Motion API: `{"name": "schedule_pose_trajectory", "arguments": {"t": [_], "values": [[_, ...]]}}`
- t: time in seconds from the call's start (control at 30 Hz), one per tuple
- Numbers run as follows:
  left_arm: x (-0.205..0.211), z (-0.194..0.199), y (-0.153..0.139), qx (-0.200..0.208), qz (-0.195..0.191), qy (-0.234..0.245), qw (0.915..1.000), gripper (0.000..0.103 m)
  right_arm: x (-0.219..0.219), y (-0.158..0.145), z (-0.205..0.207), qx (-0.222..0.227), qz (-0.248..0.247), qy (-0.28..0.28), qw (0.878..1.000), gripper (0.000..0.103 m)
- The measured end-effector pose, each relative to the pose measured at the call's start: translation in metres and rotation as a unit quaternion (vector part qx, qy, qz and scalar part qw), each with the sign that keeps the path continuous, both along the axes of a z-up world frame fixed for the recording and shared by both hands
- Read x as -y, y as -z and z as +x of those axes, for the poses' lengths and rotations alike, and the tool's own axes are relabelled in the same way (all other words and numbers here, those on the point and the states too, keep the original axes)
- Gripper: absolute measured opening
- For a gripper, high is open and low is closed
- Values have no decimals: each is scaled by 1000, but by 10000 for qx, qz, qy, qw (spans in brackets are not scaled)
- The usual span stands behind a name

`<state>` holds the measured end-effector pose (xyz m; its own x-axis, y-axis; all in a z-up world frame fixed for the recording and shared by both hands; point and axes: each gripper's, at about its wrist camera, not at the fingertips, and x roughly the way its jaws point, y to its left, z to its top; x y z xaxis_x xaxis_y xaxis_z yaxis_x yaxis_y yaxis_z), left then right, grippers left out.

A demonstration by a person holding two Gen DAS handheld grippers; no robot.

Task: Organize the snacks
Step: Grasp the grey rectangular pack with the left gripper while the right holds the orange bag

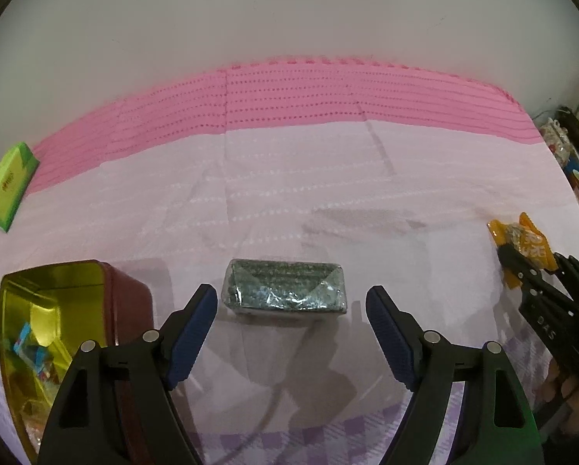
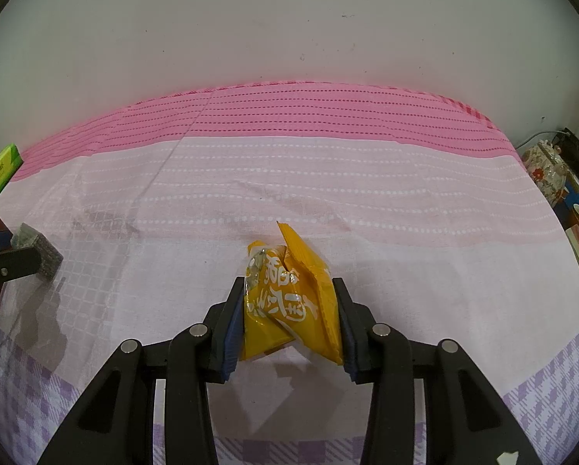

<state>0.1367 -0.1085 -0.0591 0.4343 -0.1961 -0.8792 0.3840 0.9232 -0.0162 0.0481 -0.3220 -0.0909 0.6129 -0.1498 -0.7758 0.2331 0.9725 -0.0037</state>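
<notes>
A silver-green foil snack pack (image 1: 285, 285) lies flat on the pink cloth, just beyond my left gripper (image 1: 291, 292). That gripper is open wide, its blue pads on either side of the pack and not touching it. My right gripper (image 2: 288, 283) is shut on a crumpled yellow snack packet (image 2: 285, 302), held just above the cloth. The left wrist view shows that packet (image 1: 522, 238) at the far right. A red tin (image 1: 126, 302) with a gold inside stands open at the lower left, with several small snacks in it.
A green box (image 1: 8, 186) lies at the far left near the wall. Patterned items and boxes (image 2: 549, 170) crowd the right edge of the table. A pale wall runs behind the pink cloth (image 1: 289, 93). A person's fingers (image 1: 576, 399) hold the right gripper's handle.
</notes>
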Motion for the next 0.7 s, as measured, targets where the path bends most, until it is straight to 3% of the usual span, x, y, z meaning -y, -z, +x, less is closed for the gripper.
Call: {"name": "schedule_pose_trajectory", "arguments": {"t": [0.2,0.3,0.4,0.7], "values": [[-2,7,8,-132,-45,-63,9999,79,0,0,0,0,-1,5,10000,39],[-4,10,10,-203,-64,-101,9997,74,0,0,0,-1,-1,5,10000,39],[-3,11,13,-222,20,-63,9997,63,0,0,0,-2,-3,5,10000,39],[-4,0,13,-159,116,-17,9998,60,0,0,0,-4,-10,6,10000,39]]}}
